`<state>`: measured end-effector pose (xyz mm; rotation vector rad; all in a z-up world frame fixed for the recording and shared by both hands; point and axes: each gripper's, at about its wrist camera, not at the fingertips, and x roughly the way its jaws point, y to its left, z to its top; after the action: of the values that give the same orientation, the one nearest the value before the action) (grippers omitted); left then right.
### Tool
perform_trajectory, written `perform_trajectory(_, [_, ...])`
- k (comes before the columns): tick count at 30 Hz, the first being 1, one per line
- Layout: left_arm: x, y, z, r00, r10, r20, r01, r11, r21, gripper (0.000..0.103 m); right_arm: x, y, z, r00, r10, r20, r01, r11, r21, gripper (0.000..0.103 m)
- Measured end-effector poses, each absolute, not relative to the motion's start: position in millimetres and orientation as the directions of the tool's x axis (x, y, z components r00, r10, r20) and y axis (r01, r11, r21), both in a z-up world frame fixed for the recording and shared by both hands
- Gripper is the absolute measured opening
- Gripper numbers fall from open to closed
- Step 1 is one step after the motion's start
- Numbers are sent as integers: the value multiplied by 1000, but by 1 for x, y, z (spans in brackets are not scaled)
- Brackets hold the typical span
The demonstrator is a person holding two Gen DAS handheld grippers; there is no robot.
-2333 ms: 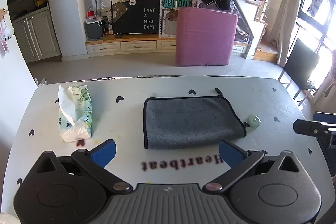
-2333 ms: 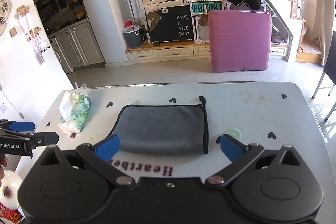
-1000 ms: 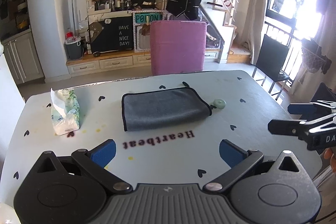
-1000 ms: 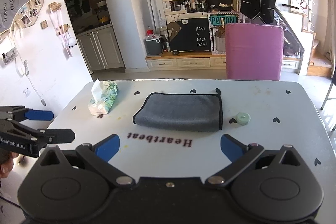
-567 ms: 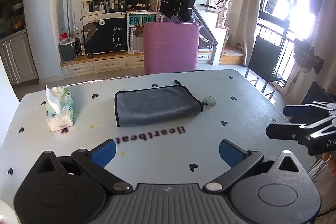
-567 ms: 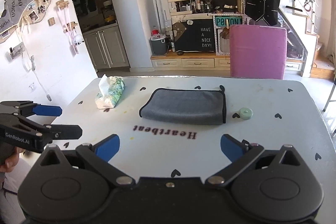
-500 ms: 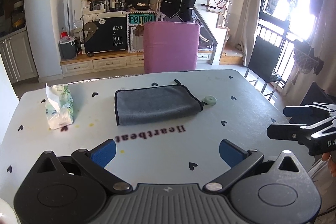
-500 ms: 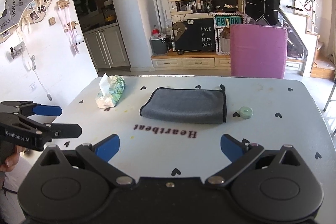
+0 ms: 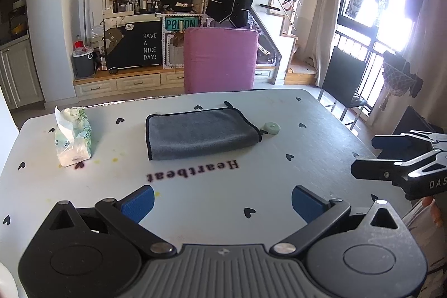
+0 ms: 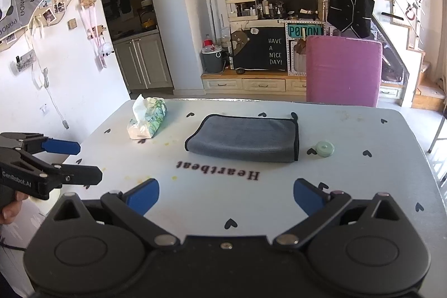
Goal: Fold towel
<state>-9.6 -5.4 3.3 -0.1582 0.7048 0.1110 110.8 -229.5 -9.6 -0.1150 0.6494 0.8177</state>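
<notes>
A grey towel with black trim (image 9: 199, 131) lies folded flat on the white table (image 9: 195, 186), past the word "Heartbeat". It also shows in the right wrist view (image 10: 245, 137). My left gripper (image 9: 222, 203) is open and empty, held back over the near part of the table. My right gripper (image 10: 226, 196) is open and empty, likewise well short of the towel. Each gripper shows at the edge of the other's view: the right one (image 9: 391, 158), the left one (image 10: 69, 161).
A tissue pack (image 9: 73, 138) lies left of the towel. A small pale green disc (image 9: 271, 128) sits just right of it. A pink chair (image 9: 220, 60) stands behind the table, and a black chair (image 9: 342, 83) at the right.
Both grippers have pulled back from the towel toward the near edge and stayed open. The towel has not moved.
</notes>
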Motion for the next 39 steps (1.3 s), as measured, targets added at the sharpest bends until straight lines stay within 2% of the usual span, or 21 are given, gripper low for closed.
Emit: perform_trajectory(39, [-19,-7,-4,753,26,-657,-144,981,-126,103,105,-237,-17,473,664,-579,-726,666,171,102])
